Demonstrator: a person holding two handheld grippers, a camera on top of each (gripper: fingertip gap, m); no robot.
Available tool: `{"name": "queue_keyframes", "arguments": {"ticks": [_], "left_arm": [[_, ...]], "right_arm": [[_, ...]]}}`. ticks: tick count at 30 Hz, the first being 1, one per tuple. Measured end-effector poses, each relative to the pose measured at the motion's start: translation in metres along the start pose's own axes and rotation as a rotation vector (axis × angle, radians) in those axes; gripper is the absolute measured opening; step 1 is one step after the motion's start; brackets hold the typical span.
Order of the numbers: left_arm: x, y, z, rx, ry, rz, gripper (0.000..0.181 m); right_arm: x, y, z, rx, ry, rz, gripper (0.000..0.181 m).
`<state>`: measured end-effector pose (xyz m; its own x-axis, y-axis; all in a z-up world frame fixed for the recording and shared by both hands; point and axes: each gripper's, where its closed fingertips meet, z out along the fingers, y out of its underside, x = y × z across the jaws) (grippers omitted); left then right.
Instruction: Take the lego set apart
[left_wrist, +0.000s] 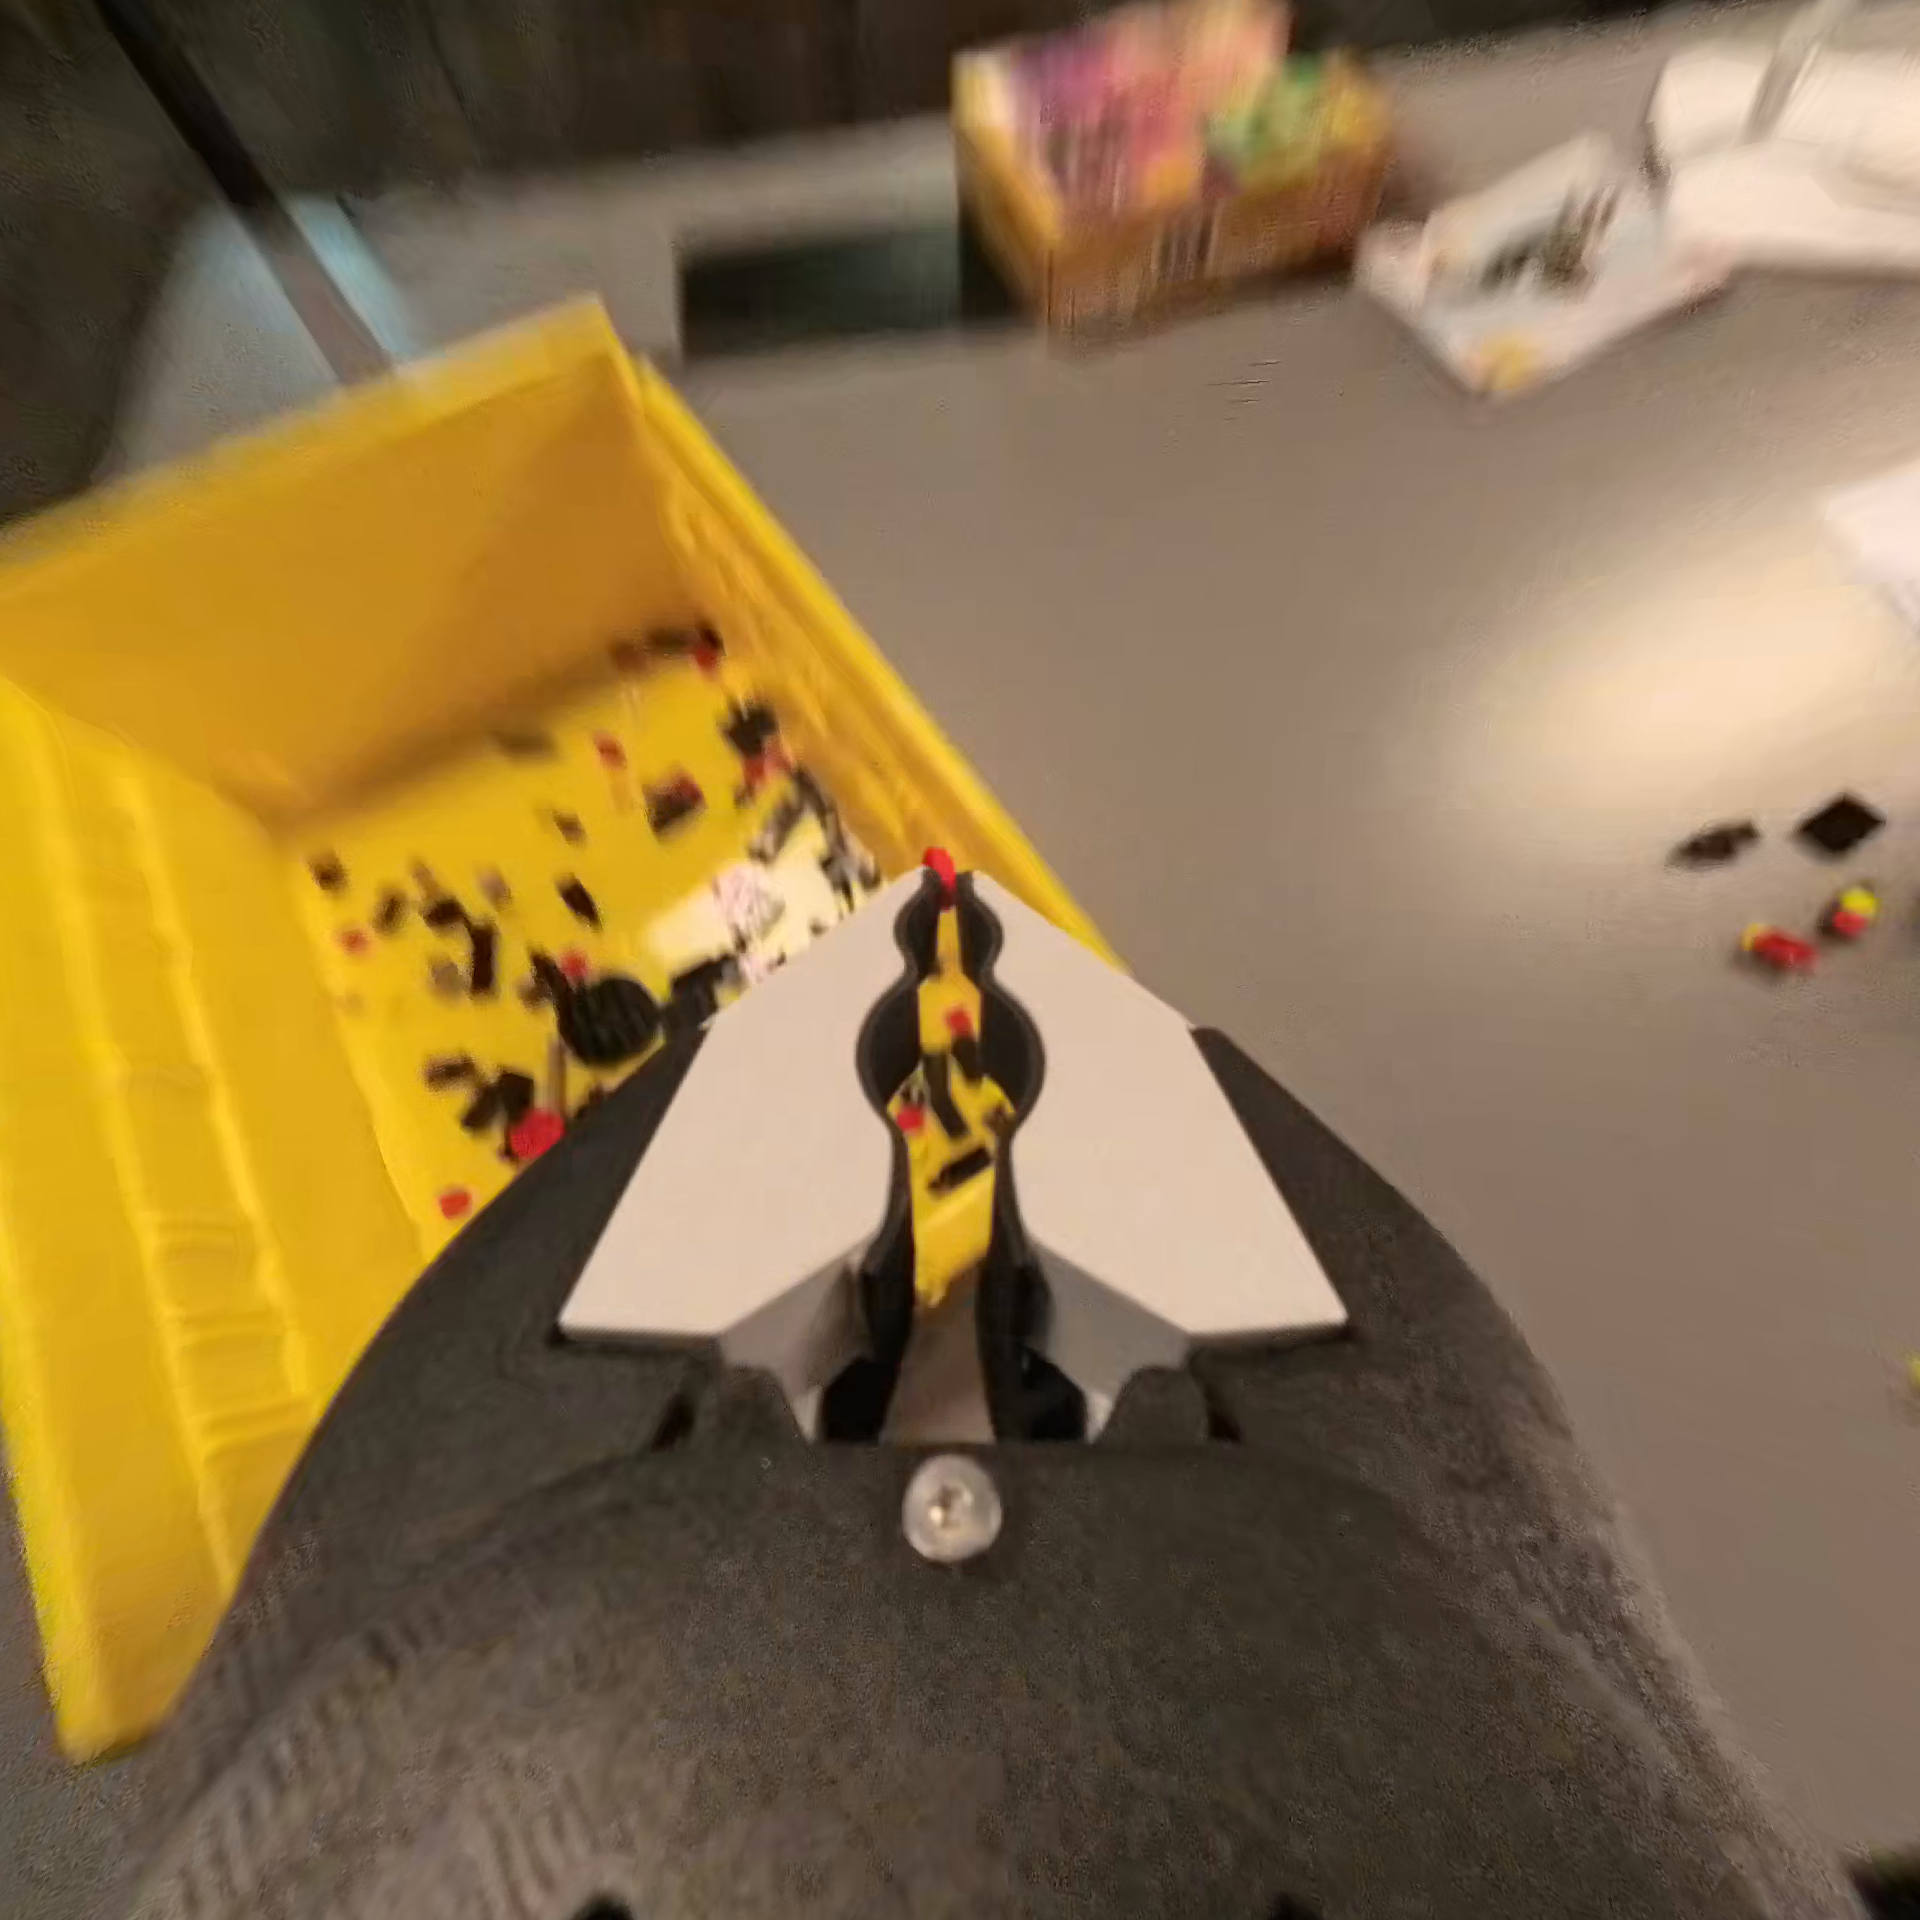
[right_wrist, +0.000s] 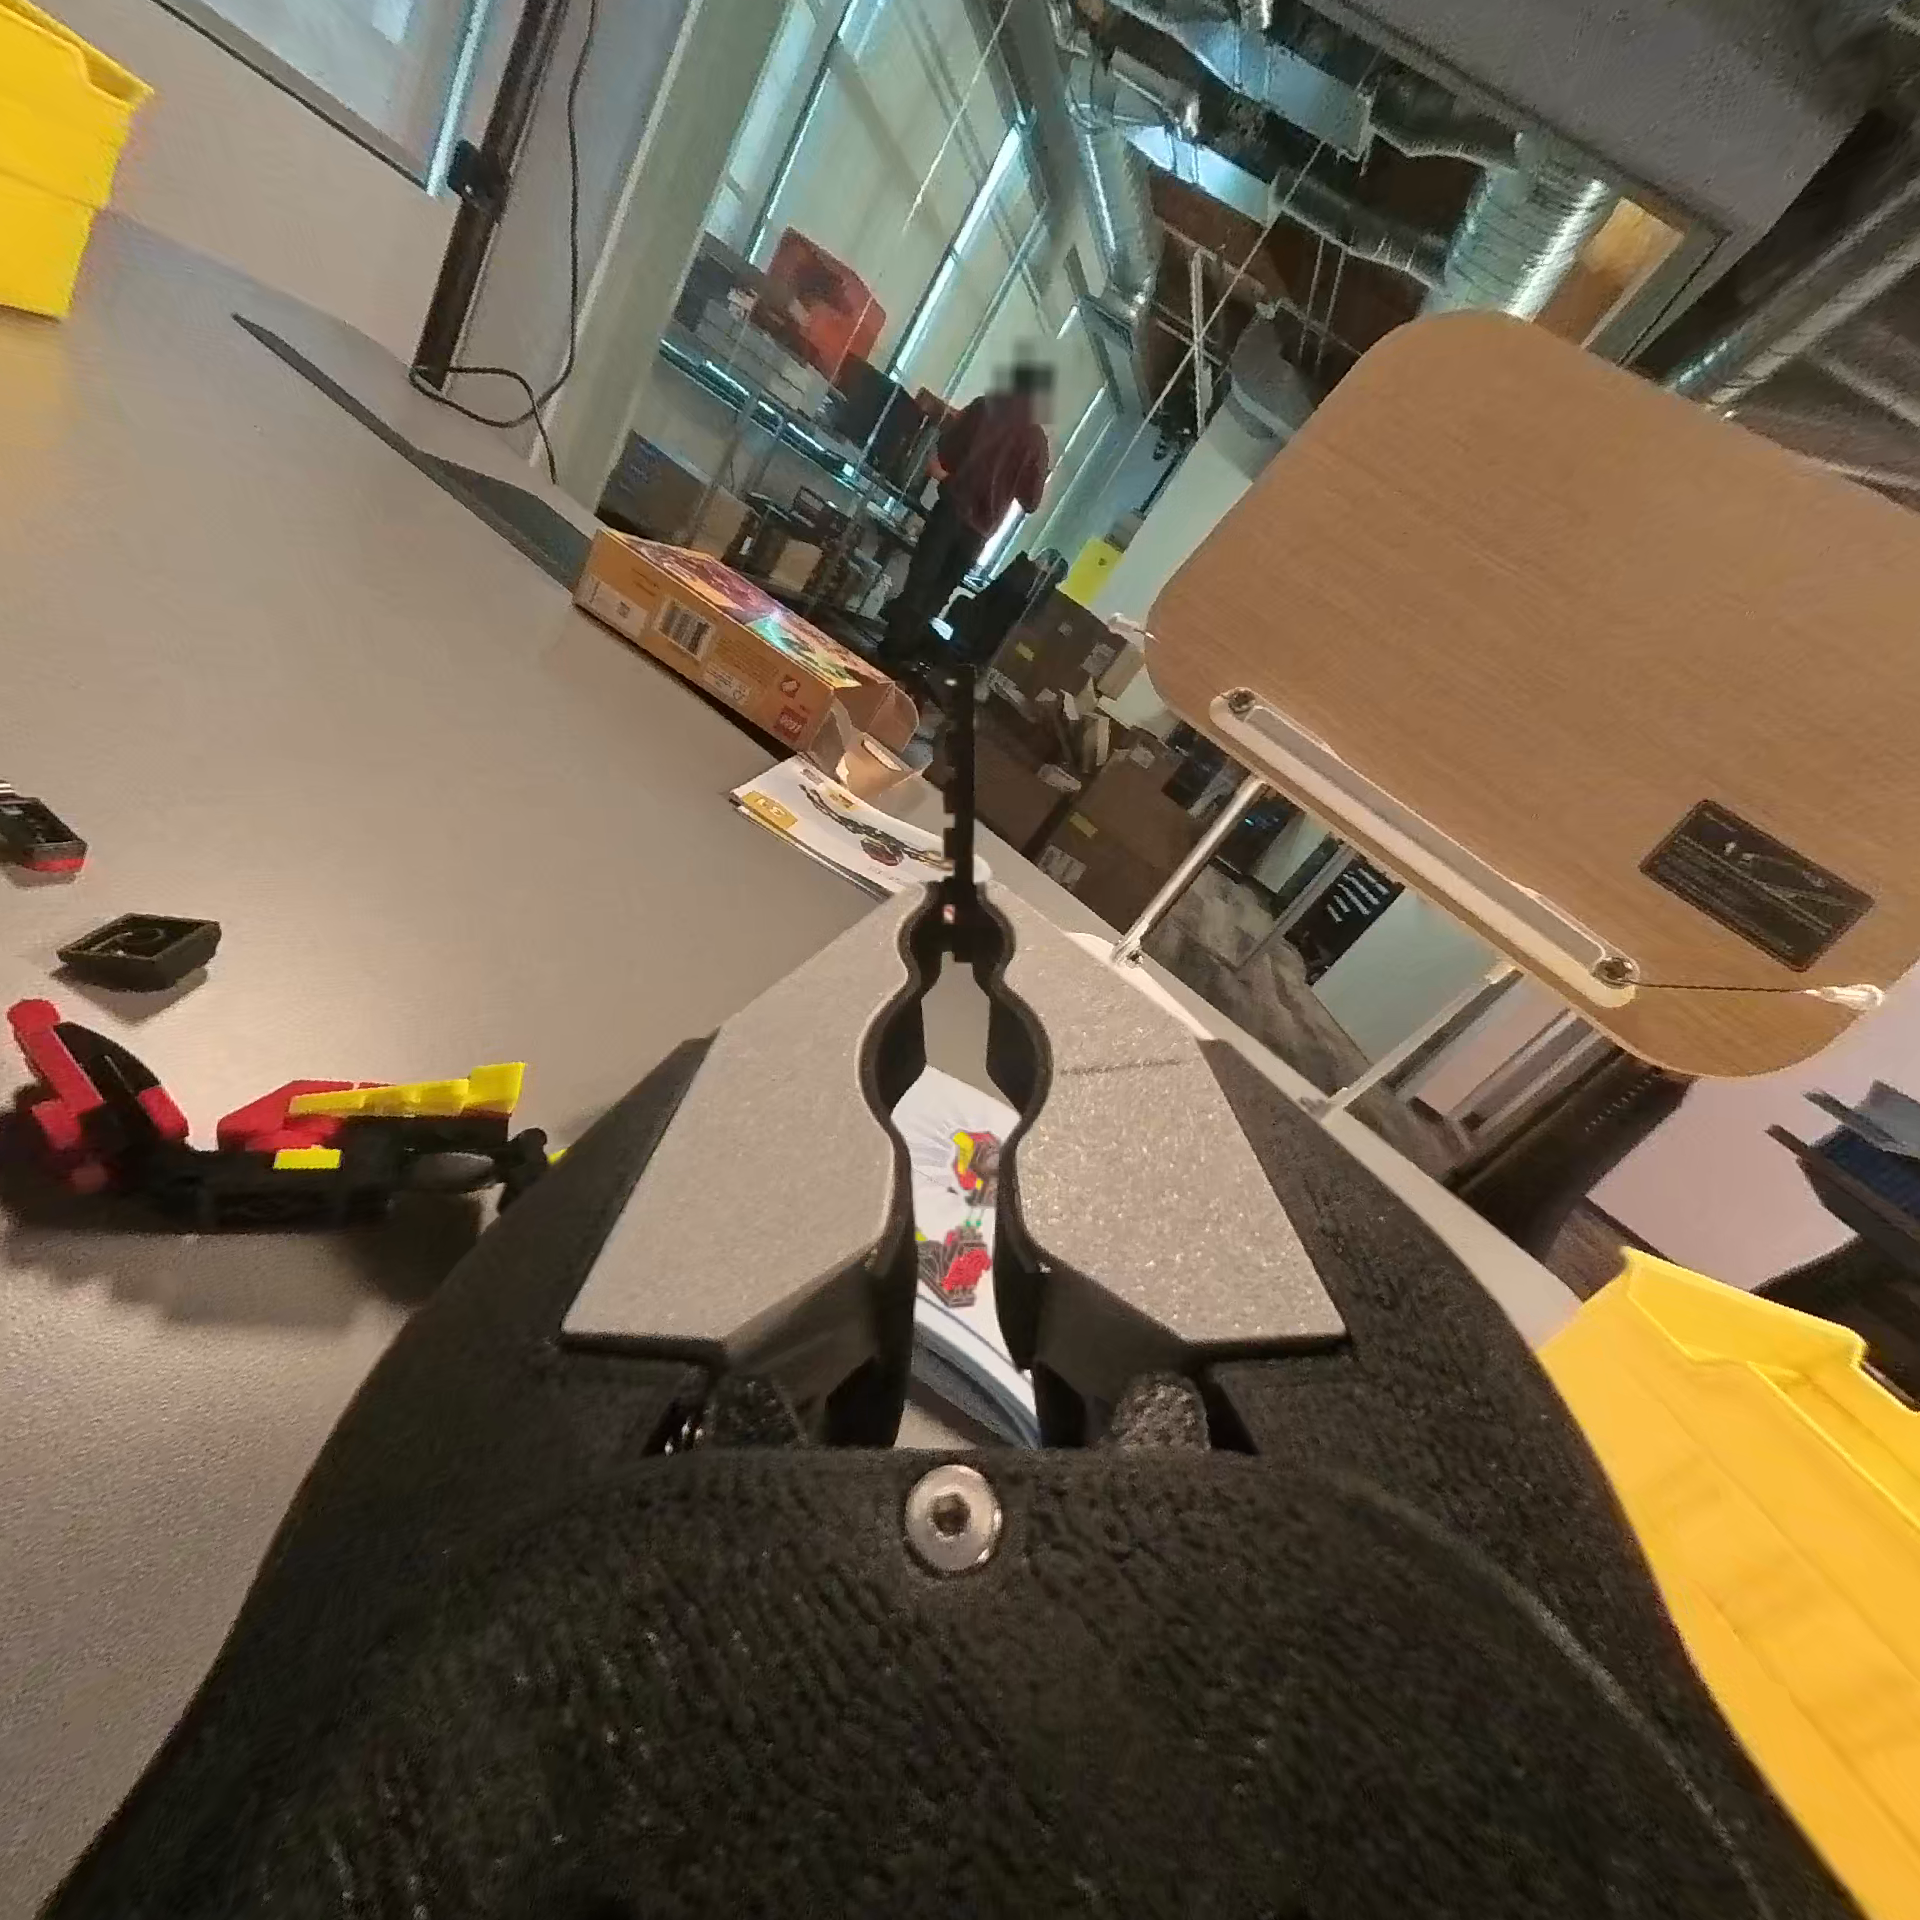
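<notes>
My left gripper (left_wrist: 940, 883) is shut on a small red lego piece (left_wrist: 938, 864) and hangs over the right rim of a yellow bin (left_wrist: 249, 644) that holds several loose black and red pieces; the view is blurred. My right gripper (right_wrist: 958, 904) is shut on a thin black lego strip (right_wrist: 961, 800) that sticks up past the fingertips. A red, black and yellow lego model (right_wrist: 260, 1132) lies on the grey table to its left, with a black square piece (right_wrist: 140, 948) and another black and red piece (right_wrist: 36, 831) beyond. Small loose pieces (left_wrist: 1808, 925) lie on the table right of the left gripper.
A lego box (right_wrist: 717, 634) and an instruction booklet (right_wrist: 852, 831) lie farther on the table. A second booklet (right_wrist: 961, 1216) lies under the right gripper. A yellow bin (right_wrist: 1766, 1538) stands at its right, another (right_wrist: 52, 156) far left. A wooden chair back (right_wrist: 1538, 675) rises right. My hands' fingertips stand some 40 centimetres from each other.
</notes>
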<state>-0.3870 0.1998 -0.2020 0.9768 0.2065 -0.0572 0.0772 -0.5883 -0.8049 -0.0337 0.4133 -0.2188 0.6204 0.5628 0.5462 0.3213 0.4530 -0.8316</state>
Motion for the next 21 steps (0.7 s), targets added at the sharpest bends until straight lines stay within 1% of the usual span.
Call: {"name": "queue_keyframes", "arguments": {"ticks": [2, 3, 4, 5, 7, 8, 9, 10, 11, 12, 13, 14, 15, 16, 17, 18, 19, 21], "left_arm": [[-0.014, 0.025, 0.018, -0.201, 0.088, -0.097, 0.003], [-0.02, 0.036, 0.025, -0.283, 0.115, -0.116, 0.004], [-0.028, 0.045, 0.032, -0.339, 0.107, -0.122, 0.005], [-0.036, 0.054, 0.037, -0.385, 0.084, -0.125, 0.01], [-0.044, 0.07, 0.04, -0.475, 0.051, -0.14, 0.026], [-0.045, 0.074, 0.04, -0.501, 0.045, -0.147, 0.03], [-0.045, 0.072, 0.039, -0.495, 0.034, -0.153, 0.031], [-0.044, 0.065, 0.035, -0.449, 0.022, -0.153, 0.031], [-0.037, 0.051, 0.028, -0.367, 0.019, -0.146, 0.03], [-0.022, 0.033, 0.017, -0.259, 0.047, -0.129, 0.031], [0.005, 0.015, 0.004, -0.139, 0.121, -0.094, 0.031], [0.041, 0.0, -0.012, -0.028, 0.234, -0.039, 0.031], [0.083, -0.006, -0.029, 0.05, 0.38, 0.04, 0.031], [0.128, -0.001, -0.045, 0.085, 0.545, 0.132, 0.031], [0.17, 0.014, -0.06, 0.082, 0.713, 0.231, 0.03], [0.205, 0.036, -0.074, 0.049, 0.874, 0.343, 0.03], [0.23, 0.06, -0.081, 0.007, 0.974, 0.454, 0.03], [0.251, 0.092, -0.066, -0.044, 0.965, 0.578, 0.03]], "right_arm": [[0.0, 0.001, 0.0, -0.004, -0.007, 0.016, 0.002], [0.001, 0.002, 0.0, -0.005, -0.005, 0.022, 0.002], [0.001, 0.002, 0.0, -0.004, -0.008, 0.028, 0.002], [0.0, 0.002, 0.0, -0.003, -0.012, 0.034, 0.002], [0.0, 0.002, 0.0, -0.005, -0.016, 0.037, 0.002], [0.0, 0.002, 0.0, -0.004, -0.017, 0.038, 0.002], [-0.001, 0.002, 0.0, -0.002, -0.019, 0.039, 0.002], [0.0, 0.001, -0.001, 0.001, -0.019, 0.04, 0.002], [-0.001, 0.001, -0.001, 0.004, -0.019, 0.041, 0.002], [0.0, 0.0, -0.001, 0.006, -0.019, 0.044, 0.002], [0.0, 0.0, -0.001, 0.008, -0.019, 0.046, 0.002], [0.0, 0.0, -0.001, 0.009, -0.02, 0.05, 0.002], [0.0, 0.0, -0.001, 0.008, -0.022, 0.054, 0.002], [-0.001, 0.0, -0.001, 0.007, -0.024, 0.057, 0.002], [0.0, 0.0, -0.001, 0.007, -0.025, 0.06, 0.002], [0.0, 0.0, -0.001, 0.008, -0.026, 0.063, 0.002], [0.0, 0.0, -0.001, 0.008, -0.028, 0.067, 0.002], [-0.001, 0.001, -0.001, 0.006, -0.035, 0.074, 0.002]]}}
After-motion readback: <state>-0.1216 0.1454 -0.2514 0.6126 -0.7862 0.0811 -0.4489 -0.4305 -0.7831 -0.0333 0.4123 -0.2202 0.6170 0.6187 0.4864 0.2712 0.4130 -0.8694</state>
